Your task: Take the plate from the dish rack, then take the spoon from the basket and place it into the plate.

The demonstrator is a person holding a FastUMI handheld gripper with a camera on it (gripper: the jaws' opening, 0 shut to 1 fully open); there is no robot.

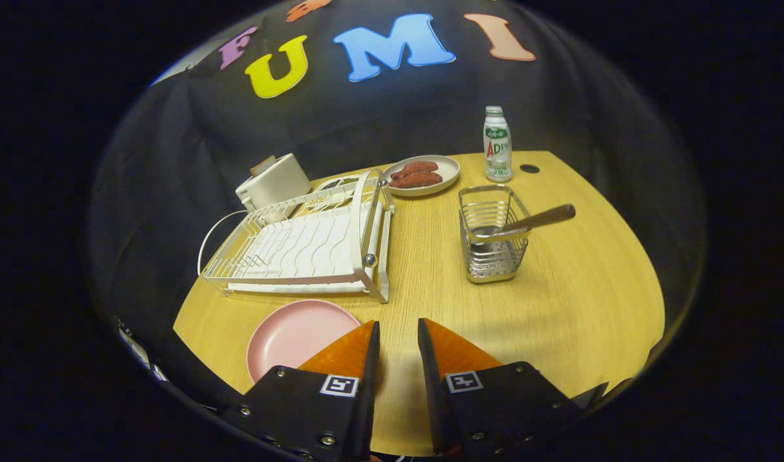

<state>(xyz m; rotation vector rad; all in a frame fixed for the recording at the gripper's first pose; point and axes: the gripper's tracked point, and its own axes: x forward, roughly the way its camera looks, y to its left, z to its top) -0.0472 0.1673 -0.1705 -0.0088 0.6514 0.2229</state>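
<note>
At the upper left of the frame a toaster (273, 181) stood at the back of the table (578, 301), and just right of and below it lay the rack (302, 244), with no plate standing in its slots. Below the rack, at lower left, the plate (289, 333) lay flat on the table, well clear of the rack's front edge, so the first step looked done. At the bottom centre the gripper (398, 340) hovered over the table with its jaws slightly spread, a narrow gap between them and nothing in it; the left fingertip overlapped the plate's right edge in the picture, though whether it touched could not be told. Above centre a dish (430, 165) of sausages sat behind the rack. Right of centre stood the basket (491, 247), well apart from the plate, and the spoon (533, 220) rested in it with its handle leaning out over the rim toward the right. Above the basket, at upper right, stood a bottle (497, 144). What was left, by this showing, was the second half: grasping the spoon by its handle, lifting it out of the basket, and carrying it across to the plate.
</note>
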